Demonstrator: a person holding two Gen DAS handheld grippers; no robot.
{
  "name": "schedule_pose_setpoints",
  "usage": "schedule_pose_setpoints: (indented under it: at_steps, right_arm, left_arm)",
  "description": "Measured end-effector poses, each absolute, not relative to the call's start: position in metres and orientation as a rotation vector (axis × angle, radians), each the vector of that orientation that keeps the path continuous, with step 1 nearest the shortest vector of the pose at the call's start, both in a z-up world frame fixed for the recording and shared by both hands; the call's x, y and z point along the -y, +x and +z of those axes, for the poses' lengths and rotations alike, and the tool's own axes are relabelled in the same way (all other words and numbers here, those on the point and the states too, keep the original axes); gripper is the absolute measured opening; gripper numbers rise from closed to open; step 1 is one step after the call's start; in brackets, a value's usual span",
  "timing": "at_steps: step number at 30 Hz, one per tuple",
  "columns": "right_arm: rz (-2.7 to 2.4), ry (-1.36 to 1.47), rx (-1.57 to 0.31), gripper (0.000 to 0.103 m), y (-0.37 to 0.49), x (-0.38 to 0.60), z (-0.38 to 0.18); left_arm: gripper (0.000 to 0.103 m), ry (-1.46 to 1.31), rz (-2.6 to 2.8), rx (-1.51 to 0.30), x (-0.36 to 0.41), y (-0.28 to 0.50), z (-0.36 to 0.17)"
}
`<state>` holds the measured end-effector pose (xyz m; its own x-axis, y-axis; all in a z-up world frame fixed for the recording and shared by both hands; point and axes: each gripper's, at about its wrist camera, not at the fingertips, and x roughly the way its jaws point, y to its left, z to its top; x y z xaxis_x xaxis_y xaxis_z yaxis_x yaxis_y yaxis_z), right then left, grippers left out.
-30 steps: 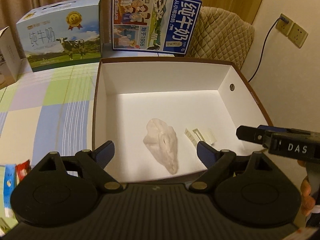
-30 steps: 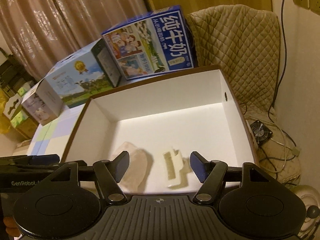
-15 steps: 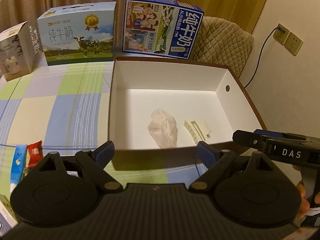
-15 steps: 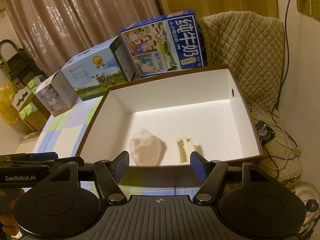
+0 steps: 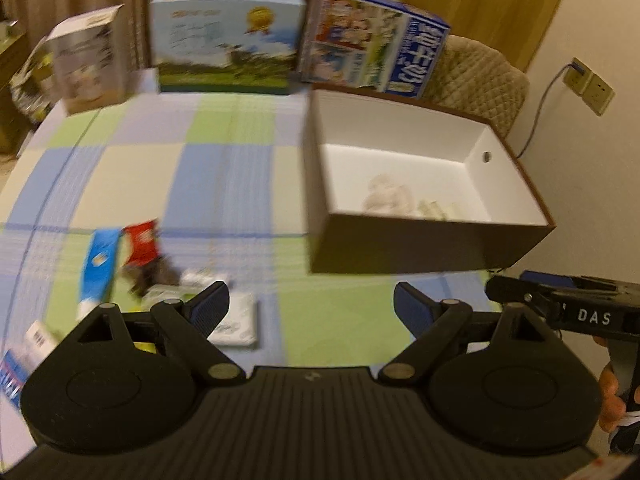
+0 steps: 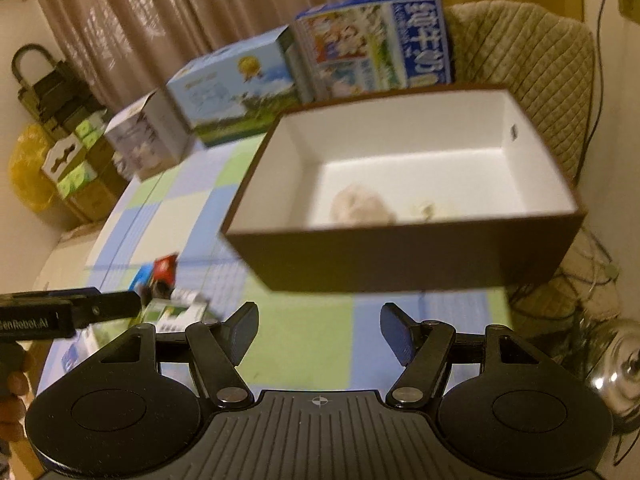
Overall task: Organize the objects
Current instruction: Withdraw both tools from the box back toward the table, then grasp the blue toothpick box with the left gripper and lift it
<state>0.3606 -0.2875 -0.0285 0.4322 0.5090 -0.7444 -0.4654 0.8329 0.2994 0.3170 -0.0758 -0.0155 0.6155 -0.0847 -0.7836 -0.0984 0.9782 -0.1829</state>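
Your left gripper (image 5: 311, 307) hangs above the counter (image 5: 224, 168), jaws spread wide, nothing between them. Your right gripper (image 6: 318, 330) likewise: wide, nothing held. Brown box (image 5: 424, 246) sits at the counter's right edge; a pale wad (image 5: 386, 198) and a small cream piece (image 5: 434, 210) lie inside on its white floor. Loose packets, a red one (image 5: 140, 242) and a blue one (image 5: 98, 268), are scattered left of the box, near your left gripper. Both views blurred.

Blurry shot: left gripper (image 5: 311, 304) wide open at the bottom, brown box (image 5: 424, 246) center right, snack packets (image 5: 120, 256) scattered lower left on the checkered tablecloth (image 5: 192, 168).
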Motion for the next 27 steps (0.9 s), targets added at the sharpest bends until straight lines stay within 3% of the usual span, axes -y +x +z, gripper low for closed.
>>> schedule_pose_setpoints:
  at_steps: [18,27]
  right_arm:
    - [0.667,-0.013,-1.099,0.065,0.301,0.179,-0.076]
    - [0.641,-0.005,-1.134,0.065,0.292,0.149,-0.093]
  left_arm:
    - [0.086,-0.320,0.280,-1.004,-0.093,0.203,-0.054]
    - [0.086,-0.386,0.366,-1.048,-0.142,0.188,-0.087]
